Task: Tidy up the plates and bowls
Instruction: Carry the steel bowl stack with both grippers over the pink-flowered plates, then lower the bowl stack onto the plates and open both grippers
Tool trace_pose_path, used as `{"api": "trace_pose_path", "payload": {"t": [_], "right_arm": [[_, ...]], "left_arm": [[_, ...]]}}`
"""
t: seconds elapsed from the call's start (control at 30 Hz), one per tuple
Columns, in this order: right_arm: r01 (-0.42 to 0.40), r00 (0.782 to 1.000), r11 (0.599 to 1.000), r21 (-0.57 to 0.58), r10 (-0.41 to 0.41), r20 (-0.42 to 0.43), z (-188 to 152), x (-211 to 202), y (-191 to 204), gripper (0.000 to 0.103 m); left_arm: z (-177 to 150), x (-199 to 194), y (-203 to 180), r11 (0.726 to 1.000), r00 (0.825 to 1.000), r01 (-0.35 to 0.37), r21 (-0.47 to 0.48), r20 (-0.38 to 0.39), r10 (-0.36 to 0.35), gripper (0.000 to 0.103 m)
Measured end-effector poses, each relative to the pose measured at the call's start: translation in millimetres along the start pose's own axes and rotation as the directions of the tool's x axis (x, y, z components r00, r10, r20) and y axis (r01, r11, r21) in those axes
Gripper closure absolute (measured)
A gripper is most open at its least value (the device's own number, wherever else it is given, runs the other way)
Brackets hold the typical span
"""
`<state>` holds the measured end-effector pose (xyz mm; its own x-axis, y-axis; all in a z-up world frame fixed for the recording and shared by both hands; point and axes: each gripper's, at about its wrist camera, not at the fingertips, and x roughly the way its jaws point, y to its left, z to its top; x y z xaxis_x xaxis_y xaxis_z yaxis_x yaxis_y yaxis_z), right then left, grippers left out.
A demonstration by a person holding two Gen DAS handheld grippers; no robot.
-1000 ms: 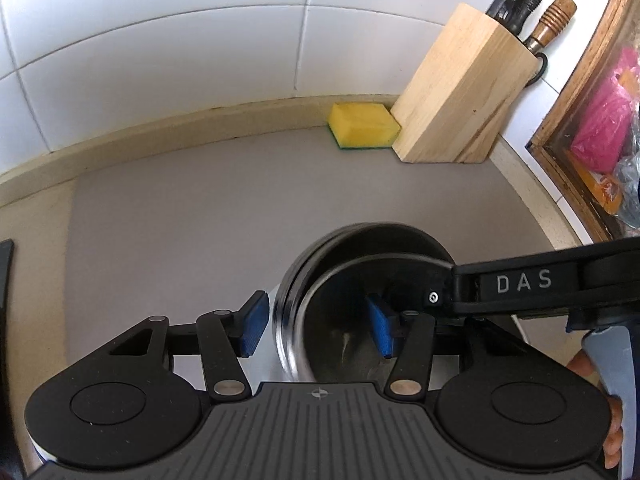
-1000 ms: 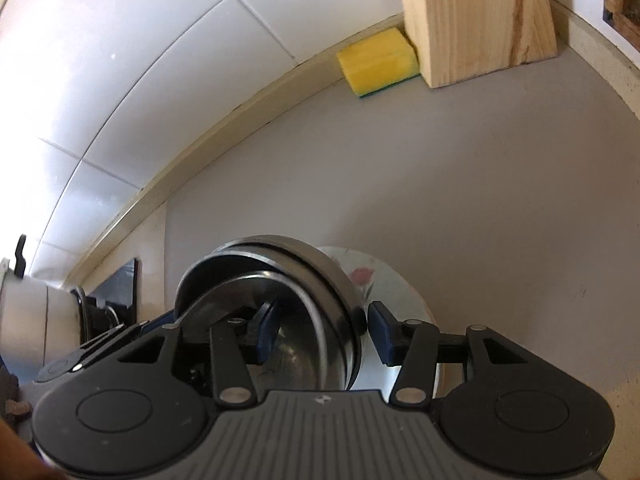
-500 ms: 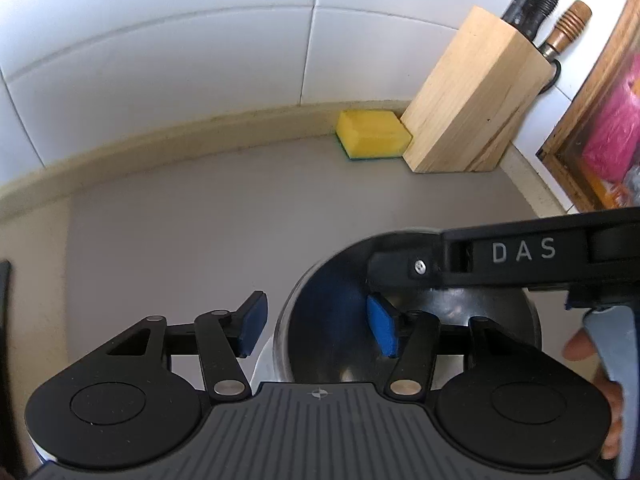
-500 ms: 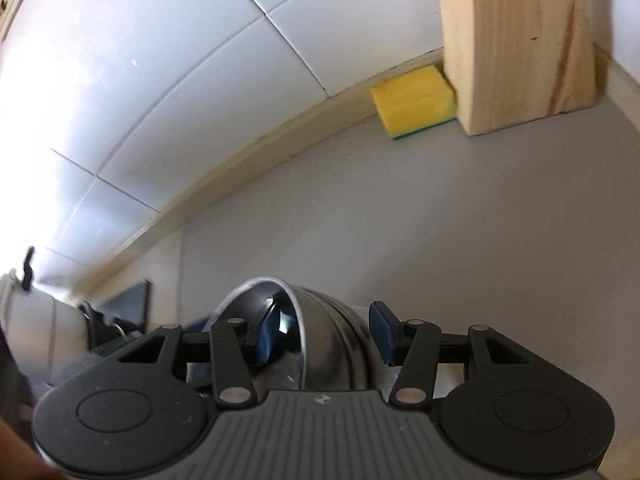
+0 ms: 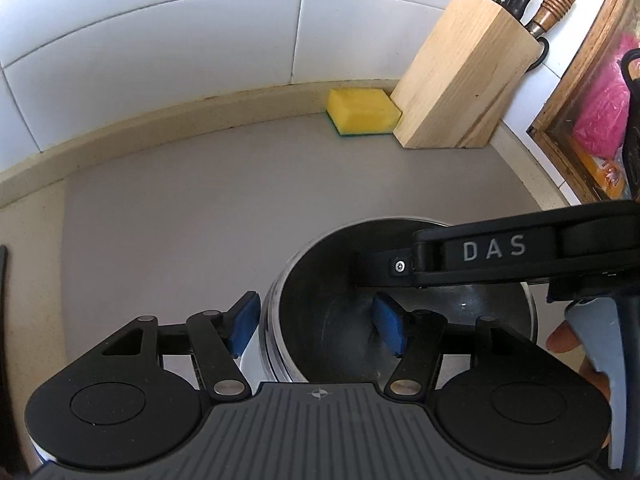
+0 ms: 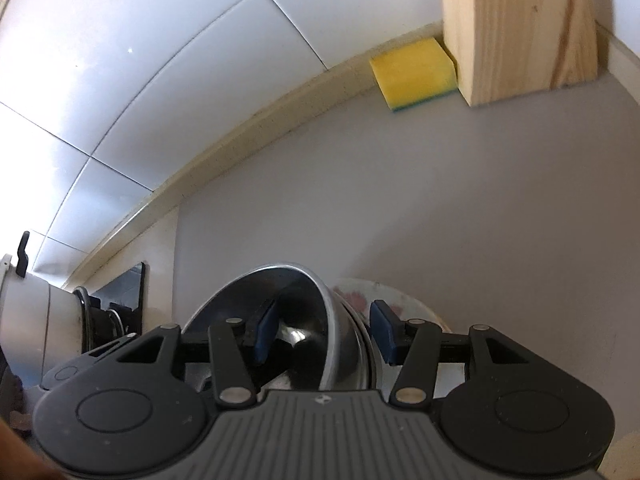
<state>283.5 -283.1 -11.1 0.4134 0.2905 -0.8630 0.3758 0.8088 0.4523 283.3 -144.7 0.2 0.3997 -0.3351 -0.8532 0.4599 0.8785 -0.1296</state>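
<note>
Straddling the bowl (image 5: 392, 300) rim with both tongs, left (image 5: 316, 324) and right (image 6: 326, 330) gaping, I am keeping it level atop the plate (image 6: 400, 300) on the worktop (image 5: 200, 208)

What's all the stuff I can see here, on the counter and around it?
Steel bowl: one or a nested stack, silver, front of counter, straddled by both sets of jaws.
Plate: one, white with floral print, beneath the bowl.
Sponge: one, yellow, by the wall.
Knife block: one, pale wood, right of sponge.
Counter: grey.
Wall tiles: white.
Left gripper: black, blue pads, open.
Right gripper: same, open.
</note>
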Motion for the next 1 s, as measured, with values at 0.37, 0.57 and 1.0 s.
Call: {"api": "trace_pose_path", "payload": {"t": [0.37,0.57,1.0], "right_arm": [[0.03,0.999,0.999,-0.039,-0.029,0.036,-10,-7,13,0.065],[-0.004,0.996,0.999,-0.042,0.008,0.088,-5,-22,15,0.065],[0.074,0.986,0.993,-0.088,-0.059,0.155,-17,-46,21,0.065]], "left_arm": [[-11,-15,-4,1.0,0.999,-0.005,0.031,0.042,0.004,0.043],[-9,-31,-9,0.996,0.993,-0.052,0.068,0.107,0.044,0.037],[-15,-44,2,0.994,0.986,-0.097,0.045,0.139,0.09,0.037]]}}
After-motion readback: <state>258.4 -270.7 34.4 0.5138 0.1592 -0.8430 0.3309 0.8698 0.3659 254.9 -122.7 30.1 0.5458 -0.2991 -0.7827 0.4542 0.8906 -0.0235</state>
